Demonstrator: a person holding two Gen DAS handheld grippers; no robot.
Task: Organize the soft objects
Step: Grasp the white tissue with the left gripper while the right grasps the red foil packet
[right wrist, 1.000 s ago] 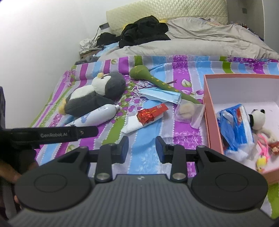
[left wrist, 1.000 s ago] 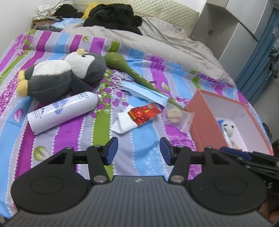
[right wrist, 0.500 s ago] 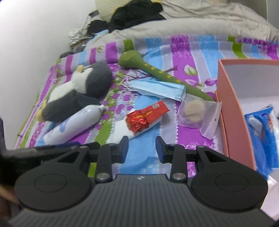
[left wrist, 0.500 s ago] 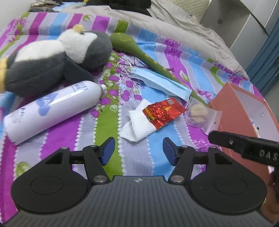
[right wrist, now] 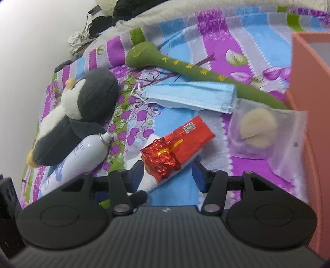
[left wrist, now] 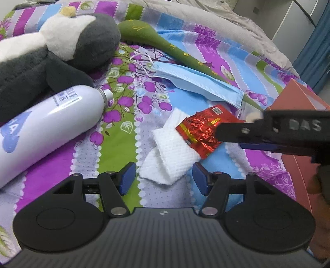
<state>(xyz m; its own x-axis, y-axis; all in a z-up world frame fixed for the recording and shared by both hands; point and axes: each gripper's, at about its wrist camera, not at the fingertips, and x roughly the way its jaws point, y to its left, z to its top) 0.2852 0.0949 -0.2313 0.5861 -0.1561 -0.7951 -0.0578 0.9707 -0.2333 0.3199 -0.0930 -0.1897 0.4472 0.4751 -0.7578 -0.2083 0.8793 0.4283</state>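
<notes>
A folded white cloth [left wrist: 169, 156] lies on the striped bedspread under a red foil packet [left wrist: 204, 129]. My left gripper [left wrist: 164, 178] is open, its blue pads on either side of the cloth's near end. My right gripper [right wrist: 168, 178] is open around the near end of the red packet [right wrist: 177, 144] and the cloth [right wrist: 149, 181]. The right gripper's body [left wrist: 278, 129] crosses the left wrist view at right. A grey and white plush penguin [left wrist: 51, 47], a green plush stick [right wrist: 185, 66] and a blue face mask [right wrist: 189, 96] lie beyond.
A white spray bottle [left wrist: 47, 117] lies left of the cloth. A clear bag with a beige puff [right wrist: 262, 132] lies by the salmon box [right wrist: 309, 82] at right. A grey blanket [left wrist: 206, 18] covers the far bed.
Both grippers have moved forward and down to the cloth and red packet, which now sit between their open fingers. The right gripper has opened wider.
</notes>
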